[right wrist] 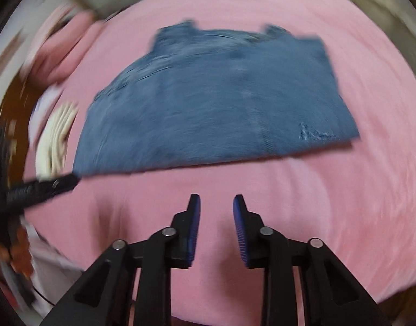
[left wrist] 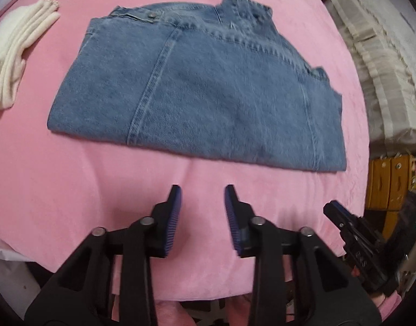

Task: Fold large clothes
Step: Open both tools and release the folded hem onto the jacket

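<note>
Both tools are hovering empty above the pink surface [left wrist: 72, 190]: the left hand-held gripper [left wrist: 203, 193] and the right hand-held gripper [right wrist: 216, 201] are each showing spread jaws, pinching nothing. Just beyond them the denim garment [left wrist: 208, 95] is lying flat, already folded into a compact rectangle, seemingly needing little more. Farther left, a cream cloth [left wrist: 15, 54] is sitting folded

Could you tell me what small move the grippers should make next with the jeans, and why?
Probably bring the open left gripper forward to the near edge of the folded jeans. Both it and the right gripper are empty, short of the denim, over the pink cover.
</note>
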### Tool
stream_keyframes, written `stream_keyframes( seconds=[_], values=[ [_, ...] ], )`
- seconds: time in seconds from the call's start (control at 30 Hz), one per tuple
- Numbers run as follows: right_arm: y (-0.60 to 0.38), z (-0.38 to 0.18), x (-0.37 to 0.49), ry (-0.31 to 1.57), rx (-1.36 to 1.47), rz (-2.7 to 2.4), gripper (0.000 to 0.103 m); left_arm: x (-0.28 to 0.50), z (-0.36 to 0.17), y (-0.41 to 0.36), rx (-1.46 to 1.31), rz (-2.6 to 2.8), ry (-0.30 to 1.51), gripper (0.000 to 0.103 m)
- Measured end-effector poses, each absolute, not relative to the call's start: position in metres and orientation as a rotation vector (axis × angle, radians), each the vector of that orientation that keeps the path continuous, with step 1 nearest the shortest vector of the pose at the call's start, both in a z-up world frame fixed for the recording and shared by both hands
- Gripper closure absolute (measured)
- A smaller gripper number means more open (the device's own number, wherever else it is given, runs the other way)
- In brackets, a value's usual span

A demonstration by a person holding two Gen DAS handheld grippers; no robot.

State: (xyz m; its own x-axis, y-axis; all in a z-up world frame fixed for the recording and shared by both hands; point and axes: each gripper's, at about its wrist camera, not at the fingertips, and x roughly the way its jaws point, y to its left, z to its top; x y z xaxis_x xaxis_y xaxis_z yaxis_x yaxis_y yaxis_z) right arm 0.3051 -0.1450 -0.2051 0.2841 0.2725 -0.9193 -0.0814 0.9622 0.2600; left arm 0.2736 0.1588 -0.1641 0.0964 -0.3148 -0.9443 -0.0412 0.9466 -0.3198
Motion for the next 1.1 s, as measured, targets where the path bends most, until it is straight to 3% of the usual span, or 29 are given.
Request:
stream_keyframes(
  seconds=[0.2, 0.5, 0.9, 1.1],
  values=[
    [-0.098, -0.203, 0.301, 1.163, 0.09, 0.368, 0.096, 0.268, -0.169, 0.151, -0.398, -0.212, 1.445, 0.088],
    [-0.085, -0.235, 0.354, 1.208, 0.376, 0.336, 0.096, 0.281, -0.19, 0.136, -0.423, -0.255, 1.401, 0.088],
    [-0.074, -0.339, 0.404, 1.245, 0.502, 0.416, 0.096, 0.32, -0.274, 0.136, -0.463, -0.326, 1.392, 0.088],
    [-0.08, -0.351, 0.414, 1.228, 0.537, 0.465, 0.096, 0.33, -0.267, 0.135, -0.457, -0.447, 1.304, 0.088]
  ],
)
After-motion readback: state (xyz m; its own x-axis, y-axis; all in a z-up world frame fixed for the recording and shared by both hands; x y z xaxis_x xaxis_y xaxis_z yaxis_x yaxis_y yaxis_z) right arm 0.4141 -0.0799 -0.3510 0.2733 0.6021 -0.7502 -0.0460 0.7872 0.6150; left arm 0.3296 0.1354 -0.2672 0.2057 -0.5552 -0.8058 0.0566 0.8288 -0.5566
